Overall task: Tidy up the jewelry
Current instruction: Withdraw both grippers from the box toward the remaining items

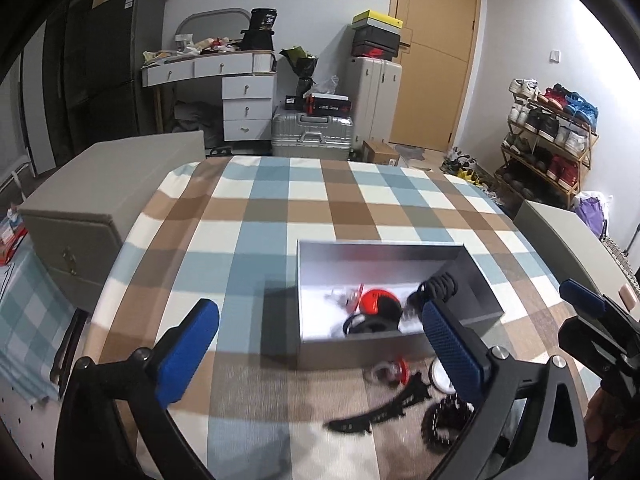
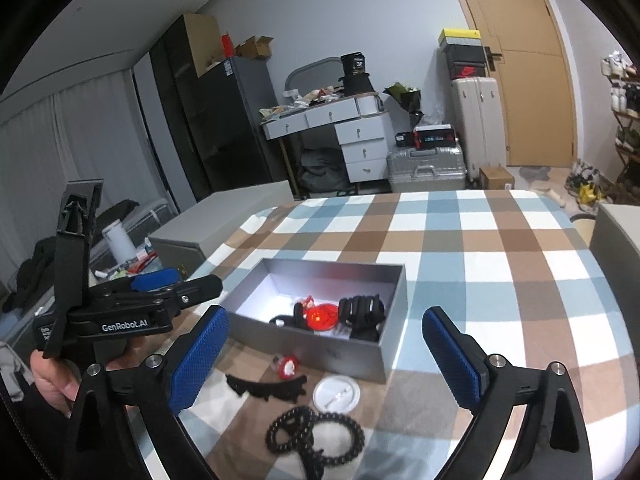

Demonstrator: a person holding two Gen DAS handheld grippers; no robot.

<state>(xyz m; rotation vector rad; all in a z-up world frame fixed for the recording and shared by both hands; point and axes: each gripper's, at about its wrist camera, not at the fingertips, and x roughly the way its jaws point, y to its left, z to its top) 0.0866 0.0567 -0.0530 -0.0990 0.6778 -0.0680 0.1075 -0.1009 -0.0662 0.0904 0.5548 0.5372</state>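
A grey open box (image 2: 360,354) sits on the checked cloth and holds a red round piece (image 2: 320,316), a black coiled band (image 2: 360,310) and other small items; it also shows in the left wrist view (image 1: 352,352). In front of it lie a small red-and-clear piece (image 2: 287,366), a black comb-like clip (image 2: 266,388), a white round lid (image 2: 336,396) and a black bead bracelet (image 2: 316,436). My right gripper (image 2: 324,360) is open and empty above these loose items. My left gripper (image 1: 320,350) is open and empty, hovering left of the box.
The table is covered with a blue, brown and white checked cloth (image 1: 280,208). A grey cabinet (image 1: 100,208) stands at its left edge and another grey block (image 1: 560,236) at its right. Suitcases (image 1: 312,136), a desk and a shoe rack (image 1: 548,136) stand beyond.
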